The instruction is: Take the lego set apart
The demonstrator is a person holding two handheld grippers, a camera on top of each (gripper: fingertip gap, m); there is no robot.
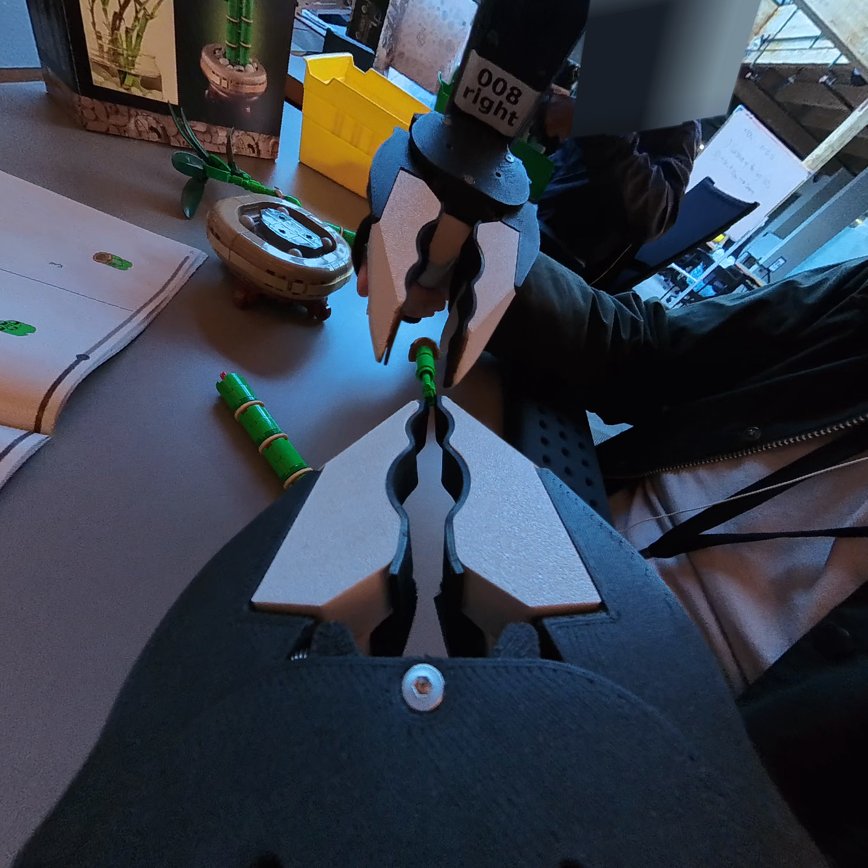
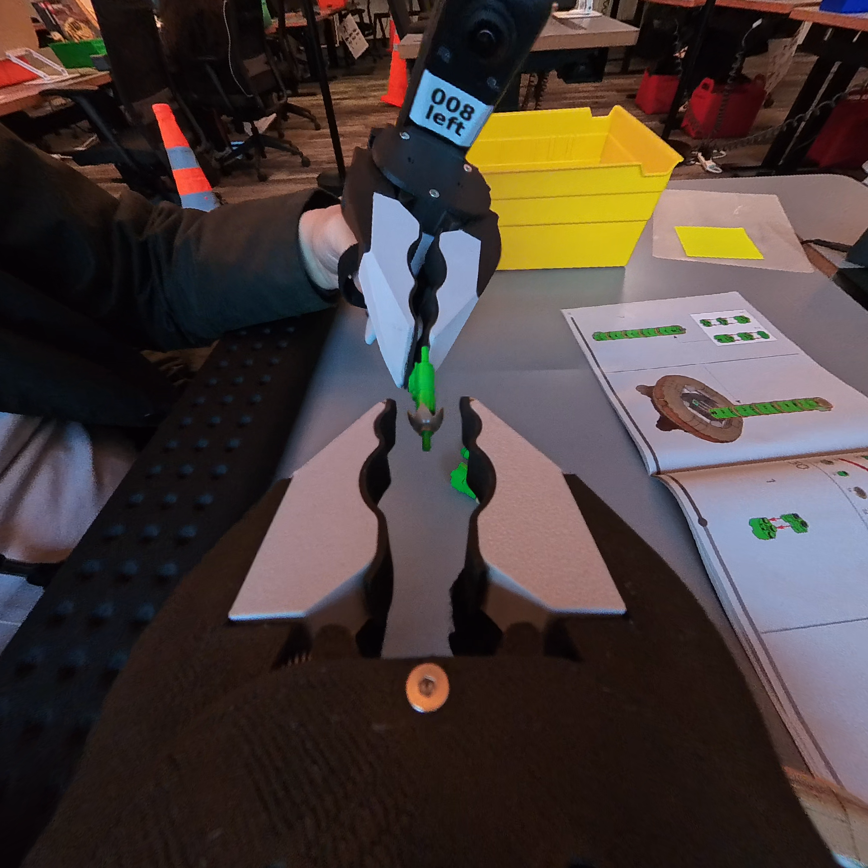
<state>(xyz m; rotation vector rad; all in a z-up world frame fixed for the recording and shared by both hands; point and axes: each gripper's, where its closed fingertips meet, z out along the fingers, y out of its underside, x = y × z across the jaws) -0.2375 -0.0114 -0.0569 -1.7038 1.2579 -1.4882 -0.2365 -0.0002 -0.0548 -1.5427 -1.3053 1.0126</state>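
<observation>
My left gripper (image 1: pixel 430 405) is shut on the end of a thin green stem piece (image 1: pixel 425 371) with a tan ring near its far end. It holds the piece above the grey table (image 1: pixel 141 516). My right gripper (image 2: pixel 427 403) is open, its fingers on either side of the stem's ringed end (image 2: pixel 425 419) without touching it. The left gripper (image 2: pixel 418 371) also shows in the right wrist view, and the right gripper (image 1: pixel 415 371) in the left wrist view. A green bamboo stalk segment (image 1: pixel 263 428) lies on the table. The brown pot base (image 1: pixel 279 251) stands behind it.
A leafy green stem (image 1: pixel 211 164) lies beside the pot. A yellow bin (image 2: pixel 573 188) and the set's box (image 1: pixel 164 61) stand at the back. An open instruction booklet (image 2: pixel 704 375) lies to one side. A small green piece (image 2: pixel 460 479) lies by my right finger. A perforated black chair (image 2: pixel 164 446) is at the table's edge. Only a small space, under 4 cm, lies between the two pairs of fingers. Between my right fingertips and the green bamboo stalk segment (image 1: pixel 263 428) there is roughly 10 cm.
</observation>
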